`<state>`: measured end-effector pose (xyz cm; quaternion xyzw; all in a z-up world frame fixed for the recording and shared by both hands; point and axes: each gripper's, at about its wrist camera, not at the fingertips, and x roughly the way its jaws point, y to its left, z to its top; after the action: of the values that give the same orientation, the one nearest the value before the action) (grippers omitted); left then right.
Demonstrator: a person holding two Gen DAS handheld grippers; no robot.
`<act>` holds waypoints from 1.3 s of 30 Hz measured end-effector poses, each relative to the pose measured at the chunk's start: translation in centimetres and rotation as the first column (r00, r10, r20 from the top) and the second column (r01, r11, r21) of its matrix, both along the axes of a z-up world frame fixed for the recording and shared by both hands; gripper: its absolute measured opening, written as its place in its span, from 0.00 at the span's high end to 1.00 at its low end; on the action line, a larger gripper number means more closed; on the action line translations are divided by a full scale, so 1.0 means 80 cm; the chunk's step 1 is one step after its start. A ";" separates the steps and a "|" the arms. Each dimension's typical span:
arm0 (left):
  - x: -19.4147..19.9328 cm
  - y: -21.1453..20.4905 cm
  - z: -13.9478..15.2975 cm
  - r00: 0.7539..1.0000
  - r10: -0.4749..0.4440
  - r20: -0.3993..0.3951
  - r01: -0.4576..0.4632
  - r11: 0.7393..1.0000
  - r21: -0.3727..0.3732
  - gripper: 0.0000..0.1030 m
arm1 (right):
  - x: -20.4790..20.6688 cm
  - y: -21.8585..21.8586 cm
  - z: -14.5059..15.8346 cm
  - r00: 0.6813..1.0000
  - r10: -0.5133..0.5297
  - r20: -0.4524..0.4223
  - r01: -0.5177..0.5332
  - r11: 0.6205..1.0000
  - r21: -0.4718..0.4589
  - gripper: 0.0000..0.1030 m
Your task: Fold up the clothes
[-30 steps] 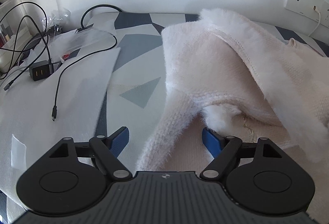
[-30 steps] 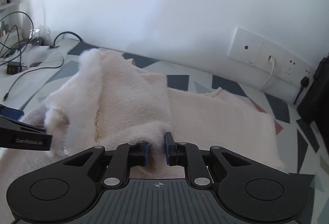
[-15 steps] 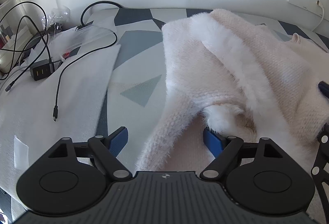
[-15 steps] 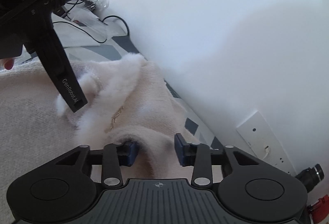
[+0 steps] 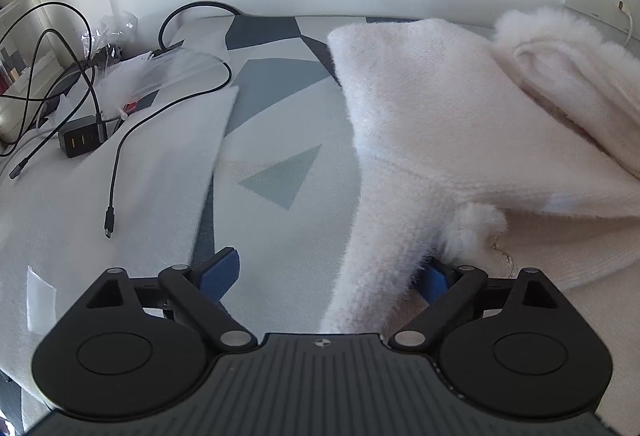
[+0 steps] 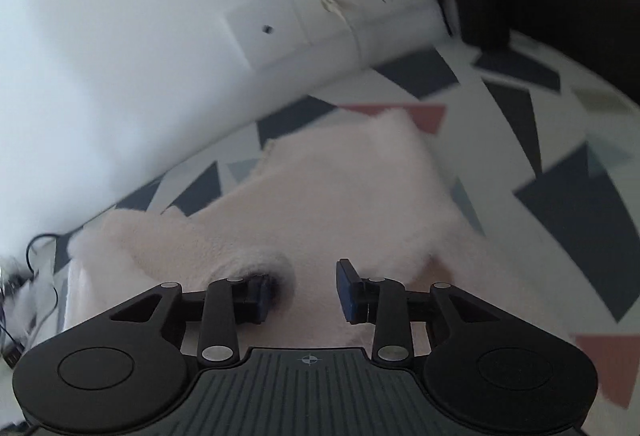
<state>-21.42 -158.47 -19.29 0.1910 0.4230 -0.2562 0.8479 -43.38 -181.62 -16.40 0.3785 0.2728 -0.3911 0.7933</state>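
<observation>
Left wrist view: we spread our left tongs [image 5: 330, 272], opening, around the fluffy cream knitted sweater's [image 5: 432, 124] sleeve, ungripped.
Right tongs [image 6: 304, 294]: opening, pads off fabric.

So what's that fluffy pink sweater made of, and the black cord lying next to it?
The sweater looks like soft fuzzy knit, maybe wool or a plush synthetic: fine hairs stand up along its edges, with a faint ribbed weave. The cord looks like smooth matte plastic or rubber, bending freely, with a hard plug at its end.
</observation>
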 end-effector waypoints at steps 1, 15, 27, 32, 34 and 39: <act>0.000 0.000 0.000 1.000 -0.003 0.006 0.003 1.000 0.002 0.10 | -0.002 0.001 0.000 1.000 0.015 -0.028 -0.015 1.000 -0.018 0.70; -0.020 0.032 0.034 1.000 -0.006 0.018 0.008 0.992 -0.127 0.11 | -0.001 0.040 0.030 0.974 0.169 -0.149 -0.194 0.965 -0.176 0.26; -0.032 -0.025 0.013 0.986 -0.106 0.127 0.111 0.994 -0.026 0.10 | -0.002 0.058 0.023 0.947 0.218 -0.236 -0.270 0.939 -0.215 0.24; -0.019 -0.014 0.009 0.996 -0.030 0.083 0.036 0.996 -0.077 0.08 | -0.037 0.048 0.027 0.976 0.172 -0.133 -0.189 0.973 -0.129 0.24; -0.020 -0.016 0.008 0.994 -0.038 0.098 0.045 0.997 -0.067 0.07 | -0.055 0.044 0.034 0.990 0.121 -0.073 -0.128 0.987 -0.100 0.25; -0.013 -0.015 0.005 0.998 -0.025 0.066 0.030 0.996 -0.078 0.05 | -0.055 0.065 0.063 0.983 0.183 -0.031 -0.185 0.948 -0.258 0.32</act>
<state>-22.45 -159.67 -18.93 0.1712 0.3822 -0.2783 0.8644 -47.81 -176.40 -11.36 0.2428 0.2560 -0.3493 0.8680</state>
